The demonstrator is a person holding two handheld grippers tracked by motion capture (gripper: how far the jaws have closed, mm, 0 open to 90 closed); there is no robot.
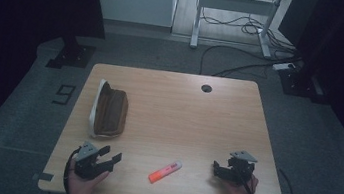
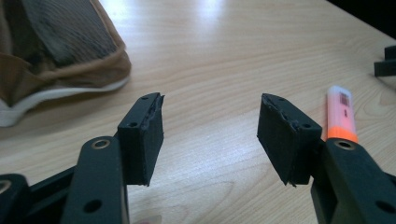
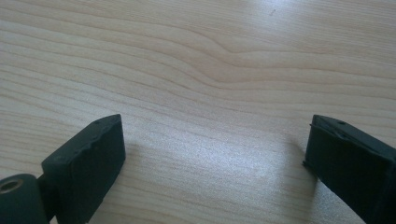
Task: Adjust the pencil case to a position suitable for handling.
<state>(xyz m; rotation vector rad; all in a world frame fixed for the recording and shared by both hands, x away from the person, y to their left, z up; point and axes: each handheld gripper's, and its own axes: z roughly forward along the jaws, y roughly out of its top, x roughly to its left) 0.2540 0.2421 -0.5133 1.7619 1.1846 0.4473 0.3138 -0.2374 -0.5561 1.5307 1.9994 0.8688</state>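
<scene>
An orange and white marker (image 1: pixel 165 172) lies near the front edge of the wooden table (image 1: pixel 183 108), between my two grippers. My left gripper (image 1: pixel 111 155) is held at the front left, open, with nothing between its jaws. In the left gripper view the left gripper (image 2: pixel 210 126) points over bare wood, and the marker (image 2: pixel 341 114) lies just beyond its right jaw. At the front right my right gripper (image 1: pixel 219 168) rests low over the table. The right gripper view shows the right gripper (image 3: pixel 215 135) open over bare wood.
A brown pouch (image 1: pixel 109 109) with a white edge lies on the left half of the table, also seen as the pouch (image 2: pixel 56 46) at the upper left. A cable hole (image 1: pixel 206 88) sits near the far edge. Cables and a desk frame stand on the floor beyond.
</scene>
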